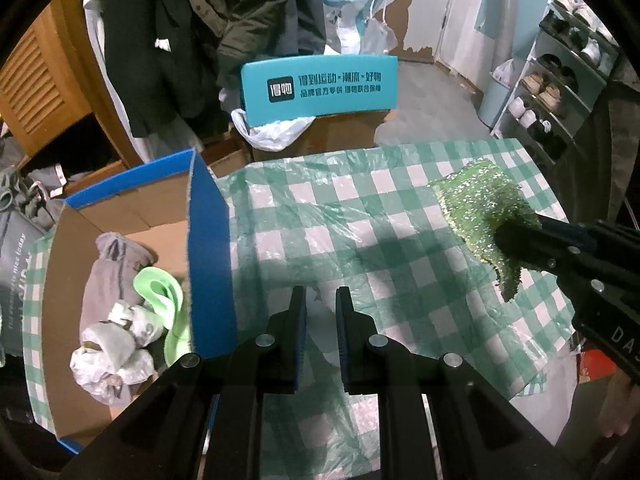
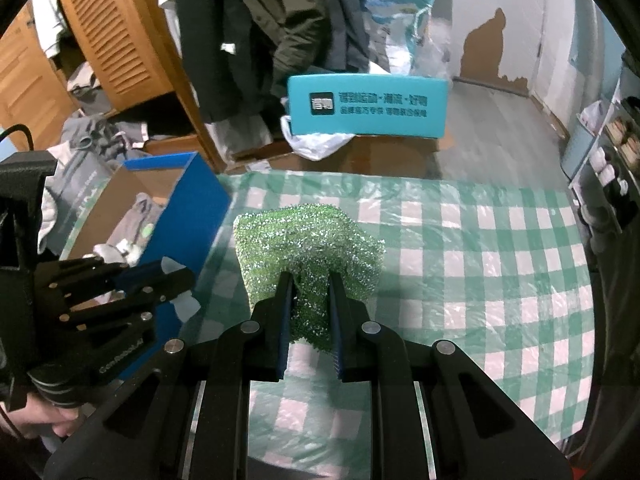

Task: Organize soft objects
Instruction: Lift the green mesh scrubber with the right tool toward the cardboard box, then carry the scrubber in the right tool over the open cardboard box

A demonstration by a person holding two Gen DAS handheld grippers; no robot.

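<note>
The right gripper (image 2: 308, 280) is pinching a green glittery scrubber (image 2: 310, 248) by its near edge, the pads bedded into the pile so that the material bunches between them. The scrubber hangs clear of the checked cloth (image 2: 480, 272) and droops to either side of the grip; in the left wrist view a loose corner of it (image 1: 508, 292) dangles below the jaws. From that sag I judge it light, limp and readily compressed, with no stiffness to keep it flat. The coarse sparkly surface should hold well against the pads, so slipping looks unlikely; the likelier fault is a trailing corner catching on a wall when it is lowered. An edge pinch is adequate for so light a piece; a hold nearer the middle would leave less hanging. The left gripper (image 1: 320, 300) has its jaws drawn nearly together, and a thin pale scrap, possibly film or tissue, shows between them; the right wrist view shows white bits at its tips (image 2: 176, 280). Whether that scrap is firmly held I cannot tell. The box (image 1: 210, 240), blue outside and cardboard within, stands on the cloth's left edge and already holds a grey garment (image 1: 116, 276), a pale green piece (image 1: 160, 292) and white wadding (image 1: 112, 348). The scrubber is well apart from it.
</note>
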